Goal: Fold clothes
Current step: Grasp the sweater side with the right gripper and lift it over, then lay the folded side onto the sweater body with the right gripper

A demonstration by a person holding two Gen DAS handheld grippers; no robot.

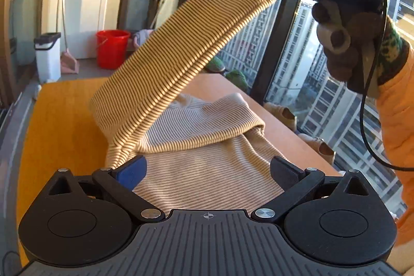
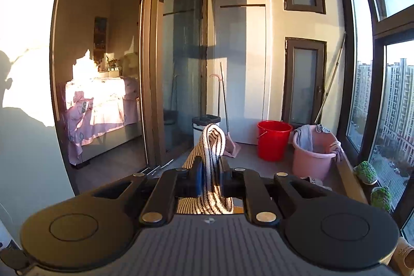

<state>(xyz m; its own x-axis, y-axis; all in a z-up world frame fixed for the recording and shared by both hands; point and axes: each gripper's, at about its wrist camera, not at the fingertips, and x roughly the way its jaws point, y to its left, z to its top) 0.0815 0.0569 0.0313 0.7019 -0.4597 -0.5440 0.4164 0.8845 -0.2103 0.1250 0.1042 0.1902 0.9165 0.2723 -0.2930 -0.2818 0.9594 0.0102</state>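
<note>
The striped garment [image 1: 196, 154] lay on the wooden table [image 1: 62, 120], its body spread flat directly in front of the left gripper [image 1: 207, 173]. That gripper's jaws stood wide apart above the near part of the cloth, holding nothing; whether its fingers touched the fabric could not be determined.

The right gripper [image 2: 209, 176] was closed tight on a bunched fold of the striped cloth, with the fabric pinched between both pads and a loop of it standing up past the fingertips. In the left wrist view this gripper was seen high above the table, on the window [image 1: 323, 95] side, held by a person's gloved hand [image 1: 336, 48] in an orange sleeve [image 1: 398, 107].

One long panel of the garment, probably a sleeve, was lifted by its end. Its long axis ran on a slant, from the body of the garment on the table up and toward the window, ending at the right gripper. The panel was pulled fairly straight and taut.

In my judgement the panel was raised so that it could be carried over and laid across the body as a fold. The left gripper appeared stationed at the near part of the cloth to steady it.
</note>
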